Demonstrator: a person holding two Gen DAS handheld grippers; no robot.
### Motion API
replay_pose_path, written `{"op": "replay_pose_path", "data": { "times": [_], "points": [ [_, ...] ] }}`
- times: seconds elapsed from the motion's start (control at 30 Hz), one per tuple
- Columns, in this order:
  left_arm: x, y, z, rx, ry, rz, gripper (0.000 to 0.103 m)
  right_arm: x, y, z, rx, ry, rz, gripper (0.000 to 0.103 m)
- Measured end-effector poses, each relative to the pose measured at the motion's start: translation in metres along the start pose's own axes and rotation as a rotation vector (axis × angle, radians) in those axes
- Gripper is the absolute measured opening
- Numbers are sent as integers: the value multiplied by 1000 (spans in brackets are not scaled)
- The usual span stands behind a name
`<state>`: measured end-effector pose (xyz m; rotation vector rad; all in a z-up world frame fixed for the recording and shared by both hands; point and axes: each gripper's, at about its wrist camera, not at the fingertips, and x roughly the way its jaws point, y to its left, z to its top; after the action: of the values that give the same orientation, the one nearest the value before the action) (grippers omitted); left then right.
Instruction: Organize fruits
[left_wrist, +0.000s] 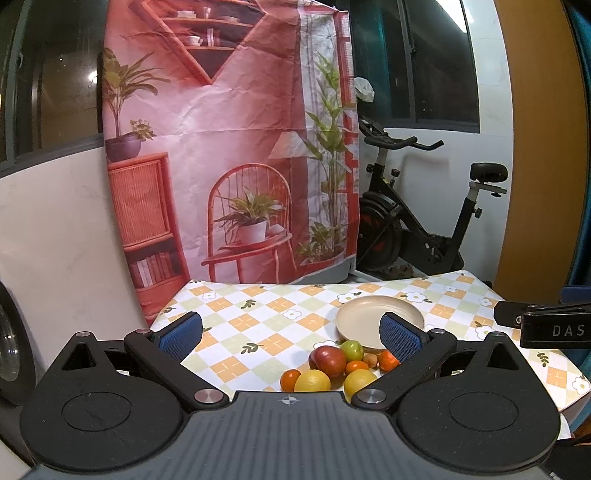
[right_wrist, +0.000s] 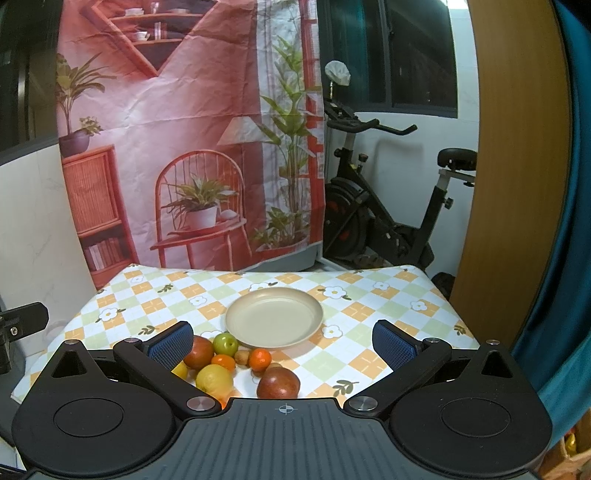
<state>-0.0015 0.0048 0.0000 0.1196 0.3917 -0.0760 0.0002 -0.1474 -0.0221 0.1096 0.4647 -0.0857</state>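
Jaws spread wide on both units, nothing between the pads. Left gripper (left_wrist: 291, 334) and right gripper (right_wrist: 282, 341) both sit above the near edge of the table (right_wrist: 388, 295), which carries a checked floral cloth.

Beige plate (right_wrist: 274, 316) is mid-table and holds nothing. All fruit is on the cloth just in front of the plate's near-left rim, in one loose cluster:
- green apple (right_wrist: 225, 344) closest to the plate rim, near touching it
- red apple (right_wrist: 198, 352) left of the green one, partly behind the right gripper's left pad (right_wrist: 170, 345)
- second red apple (right_wrist: 277, 383) nearest the right-wrist camera, a little apart from the others
- lemon (right_wrist: 214, 377) front-left; another yellow fruit (right_wrist: 181, 369) mostly hidden behind the finger, probably a second lemon
- two small oranges (right_wrist: 260, 359) (right_wrist: 223, 362), with a small brown fruit (right_wrist: 242, 356) between them, type unclear

Left wrist view also shows a third small orange (left_wrist: 290, 379) at the cluster's left end.

Printed backdrop (right_wrist: 184, 129) hangs behind the table; exercise bike (right_wrist: 388, 206) stands to its right.
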Motion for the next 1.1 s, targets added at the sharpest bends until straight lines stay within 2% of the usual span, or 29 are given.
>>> {"op": "replay_pose_path", "data": {
  "times": [1.1],
  "points": [
    [-1, 0, 0, -2, 2, -1, 103, -1, 2, 1, 0, 1, 3, 103]
  ]
}}
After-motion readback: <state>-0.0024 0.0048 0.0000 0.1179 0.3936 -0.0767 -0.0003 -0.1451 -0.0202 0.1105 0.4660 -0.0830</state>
